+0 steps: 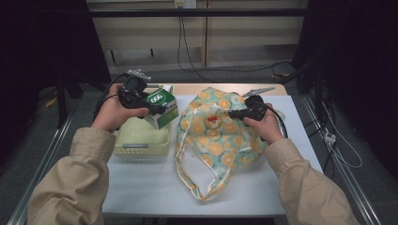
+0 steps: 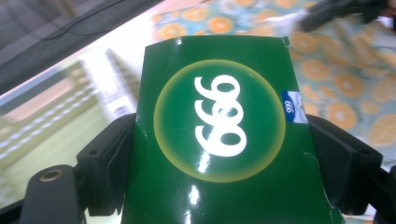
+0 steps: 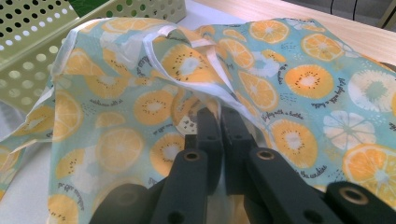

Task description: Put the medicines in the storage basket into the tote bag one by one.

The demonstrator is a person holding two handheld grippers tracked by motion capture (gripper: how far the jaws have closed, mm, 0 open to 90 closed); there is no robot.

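Note:
A green box [image 1: 162, 106] with a white "666" in a yellow ring hangs tilted above the pale green basket [image 1: 141, 143], next to the bag's left edge. My left gripper [image 1: 156, 109] is shut on it, and in the left gripper view the black jaws press on both sides of the box [image 2: 219, 140]. A fruit-print cloth bag [image 1: 213, 140] lies spread on the table with its handles trailing toward the front. My right gripper [image 1: 233, 113] is shut on the bag's fabric near its opening, and in the right gripper view the pinched jaws [image 3: 220, 119] sit at the white hem of the bag [image 3: 140, 107].
The perforated basket [image 3: 28, 37] stands left of the bag on the white table [image 1: 141, 187]. A wooden strip [image 1: 206, 87] runs along the table's far edge. Cables hang by the back wall and lie on the floor at the right.

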